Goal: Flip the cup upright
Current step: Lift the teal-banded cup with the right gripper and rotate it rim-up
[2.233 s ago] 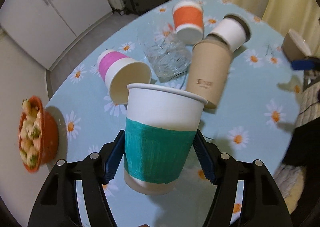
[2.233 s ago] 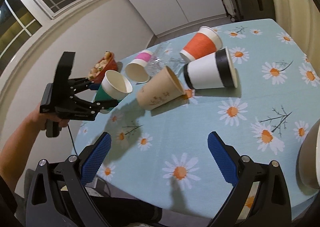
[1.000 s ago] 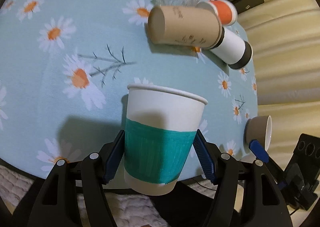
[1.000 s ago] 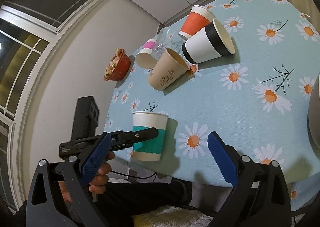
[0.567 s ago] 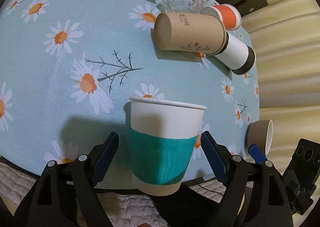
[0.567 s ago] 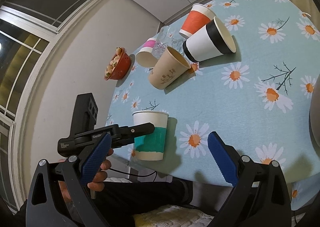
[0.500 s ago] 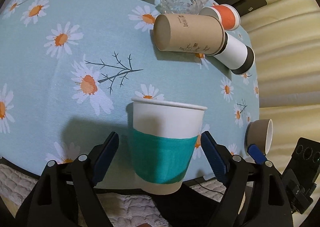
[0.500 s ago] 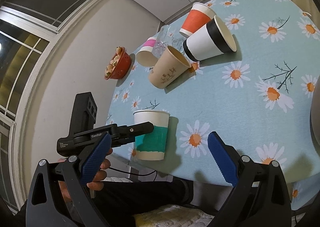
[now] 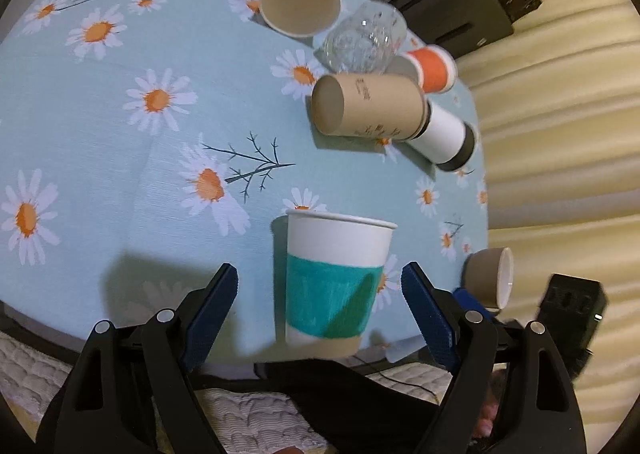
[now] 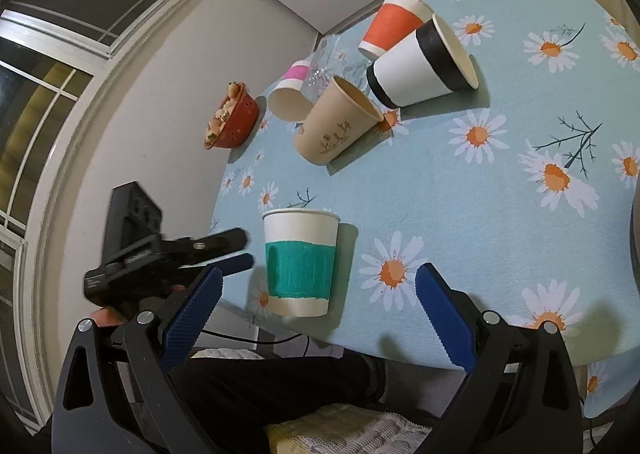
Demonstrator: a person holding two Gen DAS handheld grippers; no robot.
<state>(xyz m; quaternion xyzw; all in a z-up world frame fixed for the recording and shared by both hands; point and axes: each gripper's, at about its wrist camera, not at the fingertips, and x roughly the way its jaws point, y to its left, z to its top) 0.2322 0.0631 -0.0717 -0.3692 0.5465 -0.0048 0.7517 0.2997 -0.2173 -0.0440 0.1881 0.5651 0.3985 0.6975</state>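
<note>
A white paper cup with a teal band (image 9: 334, 288) stands upright near the table's front edge; it also shows in the right wrist view (image 10: 299, 264). My left gripper (image 9: 320, 302) is open, its blue pads on either side of the cup and clear of it. In the right wrist view the left gripper (image 10: 224, 254) sits just left of the cup. My right gripper (image 10: 316, 304) is open and empty, off the table's front edge. A tan cup (image 9: 366, 106), a black-banded white cup (image 9: 444, 138), an orange cup (image 9: 432, 66) and a pink-banded cup (image 9: 300, 2) lie on their sides farther back.
A clear glass (image 9: 364, 38) lies among the tipped cups. An orange bowl of food (image 10: 230, 120) stands at the far left. A grey mug (image 9: 490, 276) sits by the table's right edge. The daisy-print tablecloth (image 9: 120, 114) covers the table. Curtains hang at the right.
My left gripper set the teal cup down upright near the table edge, opened its jaws and pulled back a little. The right gripper stayed open and nearly still.
</note>
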